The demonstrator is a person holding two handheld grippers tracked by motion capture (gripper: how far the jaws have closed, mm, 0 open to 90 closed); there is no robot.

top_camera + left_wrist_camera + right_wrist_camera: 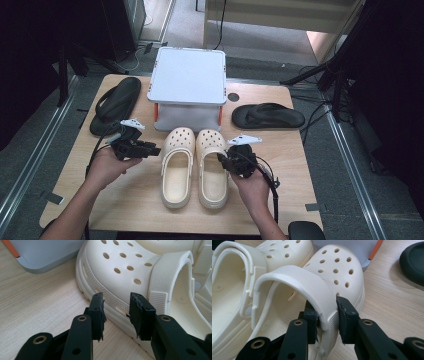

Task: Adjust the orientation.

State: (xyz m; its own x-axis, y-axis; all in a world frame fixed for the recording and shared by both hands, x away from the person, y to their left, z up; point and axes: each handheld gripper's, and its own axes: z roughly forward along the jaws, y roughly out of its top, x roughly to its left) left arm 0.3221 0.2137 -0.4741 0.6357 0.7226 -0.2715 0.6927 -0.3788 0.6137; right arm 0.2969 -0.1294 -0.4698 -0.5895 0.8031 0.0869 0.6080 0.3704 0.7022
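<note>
Right gripper: we see its pads either side of the right clog's heel strap. Left gripper: we find it open, beside the left clog.

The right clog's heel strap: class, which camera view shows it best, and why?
The right gripper view: the strap arches close up, its end between the right gripper jaws. The high view shows it small; the left gripper view catches a far corner.
</note>
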